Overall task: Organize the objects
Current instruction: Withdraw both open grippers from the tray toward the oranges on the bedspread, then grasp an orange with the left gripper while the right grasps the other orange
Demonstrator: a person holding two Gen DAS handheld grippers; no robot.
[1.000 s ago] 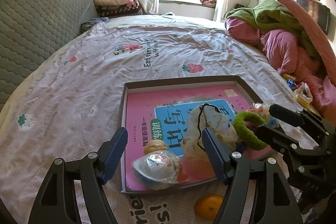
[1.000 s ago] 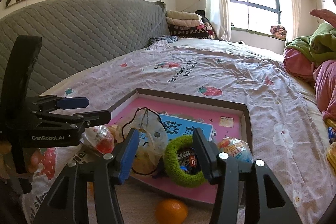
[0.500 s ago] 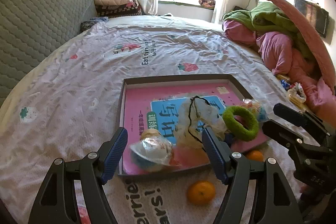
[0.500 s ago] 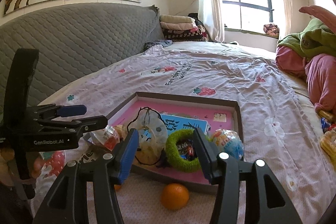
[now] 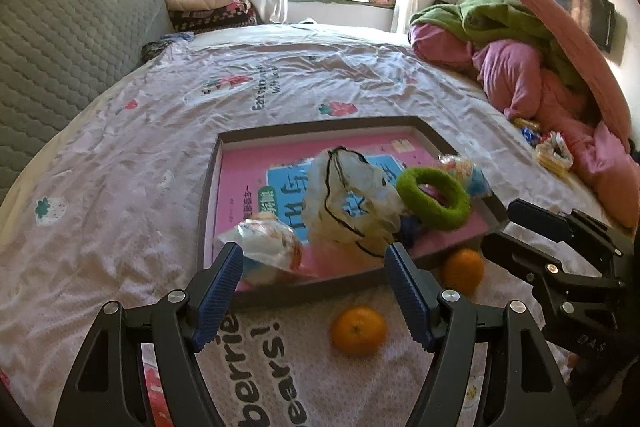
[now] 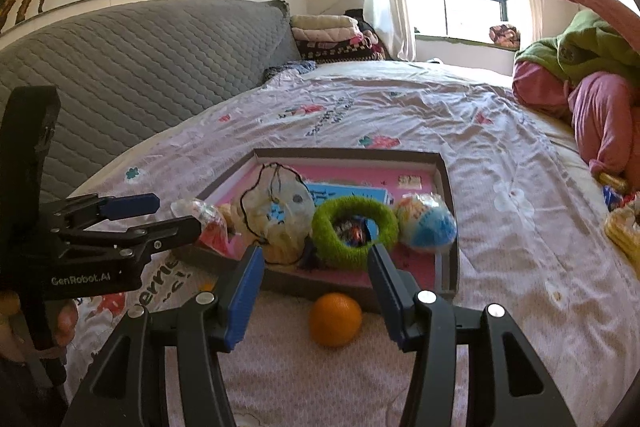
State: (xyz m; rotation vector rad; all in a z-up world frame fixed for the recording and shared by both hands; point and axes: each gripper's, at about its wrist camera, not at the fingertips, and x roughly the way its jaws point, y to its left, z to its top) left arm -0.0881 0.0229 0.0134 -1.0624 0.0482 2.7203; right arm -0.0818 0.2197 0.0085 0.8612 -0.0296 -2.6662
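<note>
A dark-rimmed tray (image 5: 208,187) (image 6: 448,187) lies on the bed. It holds a pink book, a clear plastic bag (image 5: 352,203) (image 6: 280,215), a green fuzzy ring (image 5: 440,219) (image 6: 352,205), a wrapped snack (image 5: 264,243) (image 6: 204,219) and a blue-and-white ball (image 6: 428,223). Two oranges rest on the sheet just before the tray's near rim (image 5: 359,330) (image 5: 463,270); one of them (image 6: 335,319) lies below and between my right fingers. My left gripper (image 5: 314,267) (image 6: 176,213) is open and empty, short of the tray. My right gripper (image 6: 316,263) (image 5: 502,223) is open too, holding nothing.
Pink and green bedding (image 5: 520,67) is heaped along the right side. Snack packets (image 5: 552,155) lie beside it. A grey quilted headboard (image 5: 60,47) runs along the left, with folded blankets (image 5: 204,3) at its far end. A hand (image 6: 64,323) grips the left tool.
Both grippers have drawn back from the tray, so the near rim and the two oranges in front of it have come into view. Neither pair of jaws has changed its width.
</note>
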